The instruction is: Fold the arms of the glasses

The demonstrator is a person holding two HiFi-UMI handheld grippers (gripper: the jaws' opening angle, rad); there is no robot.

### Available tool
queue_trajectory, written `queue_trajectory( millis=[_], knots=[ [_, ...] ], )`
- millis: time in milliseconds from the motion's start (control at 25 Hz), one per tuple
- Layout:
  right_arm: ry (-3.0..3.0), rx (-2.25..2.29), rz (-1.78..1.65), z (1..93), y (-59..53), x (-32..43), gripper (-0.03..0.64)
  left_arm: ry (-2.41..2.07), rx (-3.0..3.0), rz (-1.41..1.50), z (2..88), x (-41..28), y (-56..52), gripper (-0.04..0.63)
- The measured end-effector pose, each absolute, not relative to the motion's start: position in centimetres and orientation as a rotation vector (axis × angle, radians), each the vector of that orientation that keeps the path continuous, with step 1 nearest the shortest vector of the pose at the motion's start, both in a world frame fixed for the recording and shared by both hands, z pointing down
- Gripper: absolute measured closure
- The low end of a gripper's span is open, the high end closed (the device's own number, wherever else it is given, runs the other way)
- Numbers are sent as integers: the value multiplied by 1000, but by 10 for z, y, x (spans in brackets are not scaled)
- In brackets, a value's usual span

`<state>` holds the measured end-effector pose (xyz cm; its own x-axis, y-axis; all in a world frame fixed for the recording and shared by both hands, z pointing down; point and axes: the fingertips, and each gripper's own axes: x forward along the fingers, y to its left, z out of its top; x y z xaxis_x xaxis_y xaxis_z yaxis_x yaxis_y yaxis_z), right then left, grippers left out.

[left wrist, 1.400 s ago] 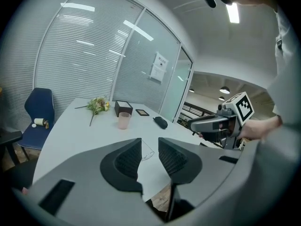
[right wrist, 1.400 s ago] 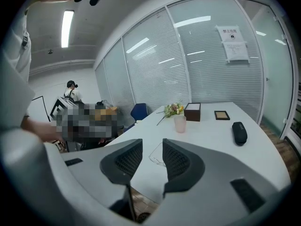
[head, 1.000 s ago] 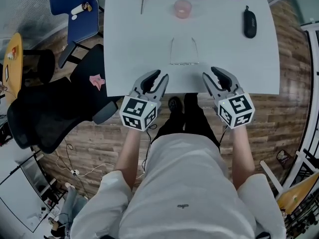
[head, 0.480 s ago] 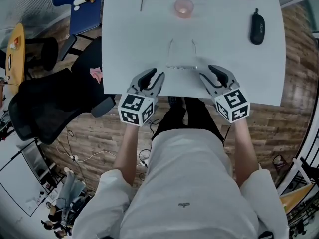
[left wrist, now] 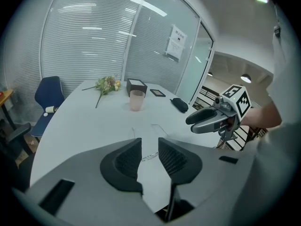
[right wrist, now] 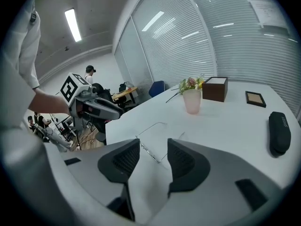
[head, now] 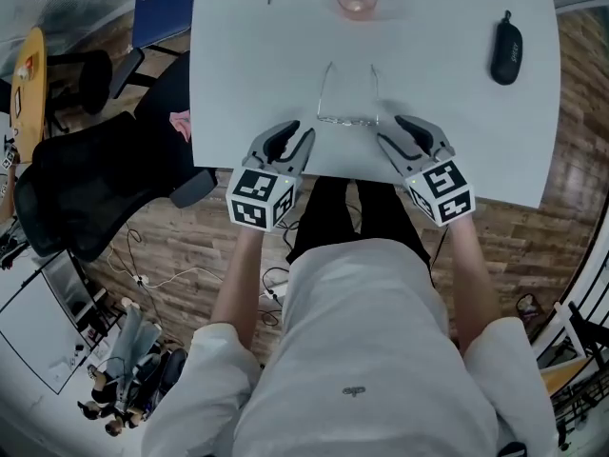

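The glasses lie on the white desk with both arms unfolded. The lens front runs crosswise and faces the person. It sits between the left gripper and the right gripper, just ahead of their tips. The two thin arms run away from the grippers towards the far side of the desk.

In the left gripper view, the left gripper has its jaws partly spread with nothing pinched. The glasses show on the desk beyond the gap. In the right gripper view, the right gripper has its jaws opening wide. The glasses lie in line with the gap, and the pads are clear of the frame.

Each gripper's cube bears black-and-white square markers. A sheet on the glass wall carries print too small to read.

A second ago both grippers sat further back, at the desk's near edge. They have since come in beside the lens front. The glasses lie as they did.
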<state>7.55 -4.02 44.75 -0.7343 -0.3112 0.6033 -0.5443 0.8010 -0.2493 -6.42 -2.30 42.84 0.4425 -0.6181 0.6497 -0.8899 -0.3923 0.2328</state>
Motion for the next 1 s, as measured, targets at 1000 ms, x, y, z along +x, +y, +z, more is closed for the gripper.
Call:
queue_trajectory(
  millis=[1000],
  knots=[
    [-2303, 598, 531, 502, -38, 65, 430, -958, 2272, 907, 512, -56, -27, 479]
  ],
)
